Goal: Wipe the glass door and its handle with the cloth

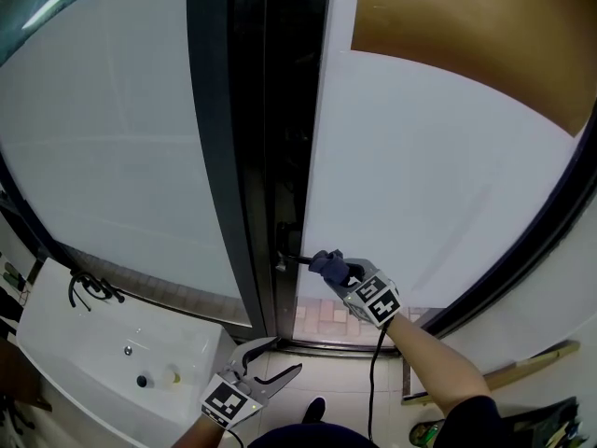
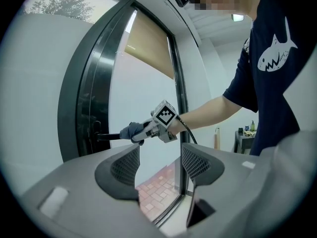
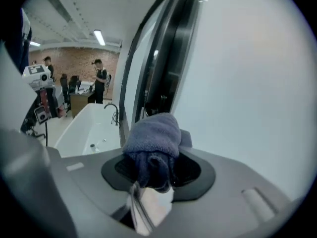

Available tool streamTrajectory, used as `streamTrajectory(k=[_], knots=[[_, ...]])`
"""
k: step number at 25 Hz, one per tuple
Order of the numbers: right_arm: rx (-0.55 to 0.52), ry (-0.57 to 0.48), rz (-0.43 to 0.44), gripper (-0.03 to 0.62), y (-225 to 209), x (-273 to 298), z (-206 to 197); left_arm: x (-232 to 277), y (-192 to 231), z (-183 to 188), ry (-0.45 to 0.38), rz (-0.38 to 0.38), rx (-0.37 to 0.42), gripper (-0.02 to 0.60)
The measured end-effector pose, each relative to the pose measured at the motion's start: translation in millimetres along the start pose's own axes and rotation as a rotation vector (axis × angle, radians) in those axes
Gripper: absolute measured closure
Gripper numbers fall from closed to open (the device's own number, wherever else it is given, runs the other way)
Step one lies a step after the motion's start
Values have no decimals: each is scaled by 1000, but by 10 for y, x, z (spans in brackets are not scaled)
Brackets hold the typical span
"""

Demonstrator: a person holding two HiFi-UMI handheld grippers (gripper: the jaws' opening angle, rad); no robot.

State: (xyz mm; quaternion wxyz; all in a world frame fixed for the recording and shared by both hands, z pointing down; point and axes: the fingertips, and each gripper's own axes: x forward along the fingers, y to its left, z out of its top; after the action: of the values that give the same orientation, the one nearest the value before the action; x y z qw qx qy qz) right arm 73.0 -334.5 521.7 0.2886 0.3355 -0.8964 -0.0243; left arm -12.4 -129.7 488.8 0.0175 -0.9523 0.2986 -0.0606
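The frosted glass door (image 1: 420, 166) stands in a dark frame (image 1: 266, 138), with a black lever handle (image 1: 291, 260) at its left edge. My right gripper (image 1: 338, 271) is shut on a blue-grey cloth (image 1: 328, 264) pressed over the outer end of that handle. The left gripper view shows the cloth (image 2: 130, 131) wrapped on the handle (image 2: 106, 137). In the right gripper view the bunched cloth (image 3: 152, 143) fills the jaws and hides the handle. My left gripper (image 1: 266, 360) hangs low near the floor, open and holding nothing.
A white bathtub (image 1: 103, 357) with a black tap (image 1: 89, 287) stands at the lower left. Brick paving (image 1: 326, 317) shows through the bottom of the glass. Beyond the tub in the right gripper view, people (image 3: 99, 78) stand in a far room. A small table (image 2: 245, 138) sits at the right.
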Motion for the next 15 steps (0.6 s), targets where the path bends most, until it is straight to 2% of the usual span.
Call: streamTrajectory(k=[3,6,9,12,15], knots=[[145,-2,60,427,181,173,-281,2,31,-16,6,7,-10,316],[219,6,115,426,363,410,-371,6,77,-43,15,17,-16,316],[275,-48,136,426,455,612,-217,16,98,-7,12,27,-30,316],[386,-124,138,427,476,824,-15,4,121,-73,23,36,-29,316],[456,-195,107,426,455,1017,92,-13,144,-145,35,45,-31,316]])
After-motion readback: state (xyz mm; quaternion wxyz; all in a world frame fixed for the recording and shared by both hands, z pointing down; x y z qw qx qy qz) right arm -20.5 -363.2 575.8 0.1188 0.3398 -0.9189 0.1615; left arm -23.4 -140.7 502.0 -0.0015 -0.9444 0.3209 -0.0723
